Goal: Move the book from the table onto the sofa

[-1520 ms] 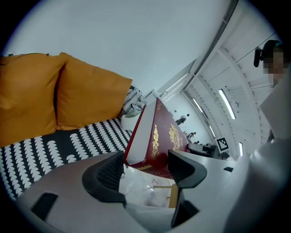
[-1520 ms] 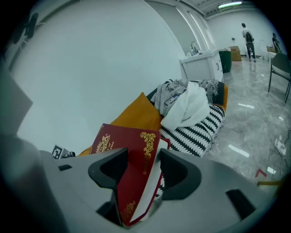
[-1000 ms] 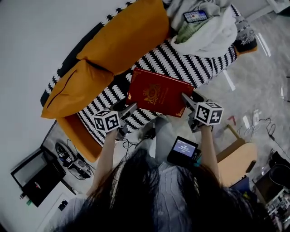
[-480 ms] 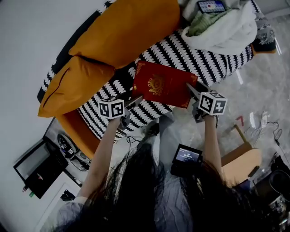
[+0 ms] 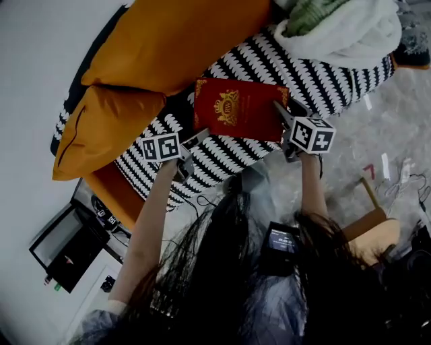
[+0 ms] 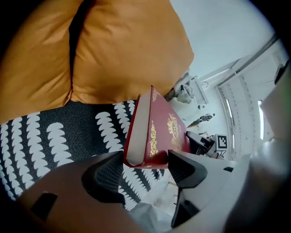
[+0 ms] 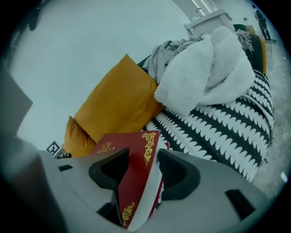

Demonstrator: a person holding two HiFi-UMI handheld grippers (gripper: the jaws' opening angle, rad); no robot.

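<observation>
The right claw (image 7: 143, 158) clamps a near corner of the red book (image 5: 239, 108), its jaws having just been closing on it. The left claw (image 6: 145, 160) pinches the other near corner. The book sits low over the patterned sofa (image 5: 323, 77) seat, before the orange cushions (image 5: 182, 40); I cannot tell whether it touches. Both bites are shallow, so an uneven release could swing the far edge or send the book sliding off the seat's front.

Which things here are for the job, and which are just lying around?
For the job: red hardcover book with gold ornament; black-and-white patterned fabric sofa.
Just lying about: large orange fabric cushion; smaller orange fabric cushion; white fluffy blanket; green cloth.
</observation>
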